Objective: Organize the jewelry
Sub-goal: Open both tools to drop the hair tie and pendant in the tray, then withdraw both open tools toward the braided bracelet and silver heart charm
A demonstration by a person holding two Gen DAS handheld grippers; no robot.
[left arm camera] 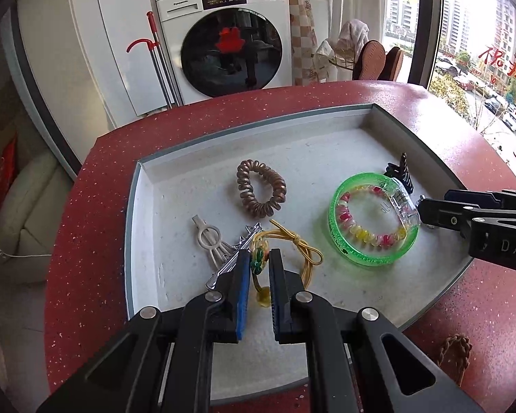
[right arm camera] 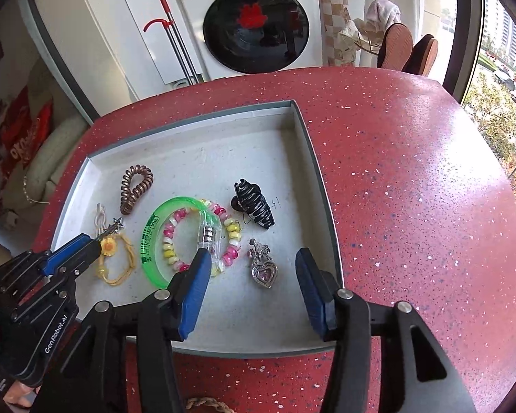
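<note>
Shallow grey-rimmed tray [left arm camera: 134, 213]: left gripper [left arm camera: 259, 258] narrowly straddles yellow elastic flower cord [left arm camera: 292, 247], unclamped. Right gripper [right arm camera: 253, 265] gapes wide over silver heart pendant [right arm camera: 264, 272].

Left gripper [left arm camera: 259, 258] fingers cover part of yellow elastic hair tie [left arm camera: 292, 251]; contact with flower charm not resolvable. Silver hair clip [left arm camera: 232, 258] partly behind left finger. Black claw clip [left arm camera: 400, 172] mostly hidden behind green bangle [left arm camera: 371, 220] in left wrist view. Heart pendant [right arm camera: 263, 268] barely visible there, behind right gripper [right arm camera: 254, 258] tip. Braided item [right arm camera: 206, 404] cut off by bottom edge. Print on bangle too small to read.
</note>
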